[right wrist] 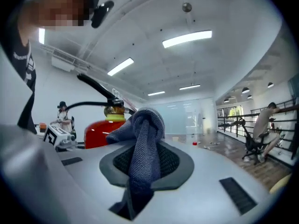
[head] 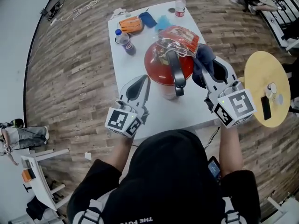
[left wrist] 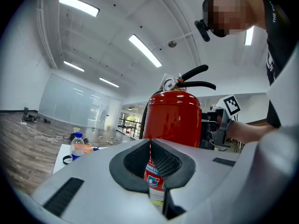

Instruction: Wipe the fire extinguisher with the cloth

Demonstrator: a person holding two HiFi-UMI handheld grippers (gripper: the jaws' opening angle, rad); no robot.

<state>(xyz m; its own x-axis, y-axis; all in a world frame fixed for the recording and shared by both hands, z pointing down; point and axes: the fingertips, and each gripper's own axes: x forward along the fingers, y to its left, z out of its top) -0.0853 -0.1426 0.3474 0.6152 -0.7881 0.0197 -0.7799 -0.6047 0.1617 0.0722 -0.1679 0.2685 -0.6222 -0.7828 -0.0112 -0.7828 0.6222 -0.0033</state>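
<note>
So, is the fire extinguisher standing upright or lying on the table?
Upright: the fire extinguisher stands on the table, its handle at the top.

The fire extinguisher (head: 164, 68) stands on the table (head: 187, 112) before me, between my left gripper (head: 143, 80) and my right gripper (head: 207, 68) (cloth (head: 204, 59) in its jaws, just beside the cylinder's right flank). A bottle (head: 124, 42) stands behind, leftward.

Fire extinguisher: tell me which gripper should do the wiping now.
Right. The right gripper is shut on the cloth, close beside the fire extinguisher. The left gripper is shut and empty, so it has nothing to wipe with.
</note>
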